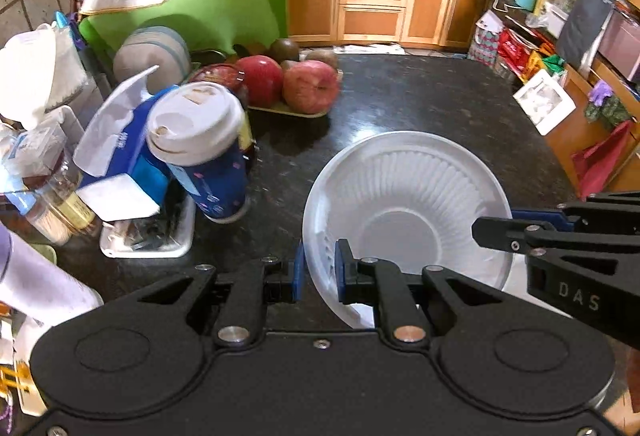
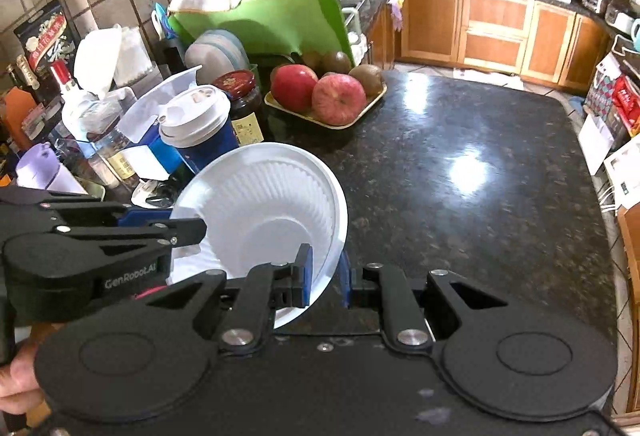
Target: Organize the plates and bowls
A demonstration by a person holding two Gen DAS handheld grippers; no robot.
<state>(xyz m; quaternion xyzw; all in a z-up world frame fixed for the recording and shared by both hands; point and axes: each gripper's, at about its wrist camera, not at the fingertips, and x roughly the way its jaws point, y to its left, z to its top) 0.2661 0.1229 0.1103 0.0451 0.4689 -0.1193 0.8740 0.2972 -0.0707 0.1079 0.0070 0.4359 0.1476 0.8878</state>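
A white ribbed plastic bowl (image 1: 404, 208) is held tilted above the dark granite counter (image 1: 420, 104). My left gripper (image 1: 318, 272) has its blue pads on either side of the bowl's left rim. My right gripper (image 2: 324, 276) straddles the bowl's right rim (image 2: 272, 204) in the same way; it also shows at the right of the left wrist view (image 1: 520, 232). Both grippers hold the same bowl from opposite sides. A white surface, maybe a second bowl or plate, shows under it (image 2: 188, 264).
At the left stand a lidded paper cup (image 1: 204, 144), a blue tissue box (image 1: 124, 156), jars and bottles. A tray of apples and kiwis (image 1: 296, 84) sits behind, with a green cutting board (image 1: 208, 12) and stacked grey plates (image 1: 152, 52) beyond. The counter's right edge drops to shelves.
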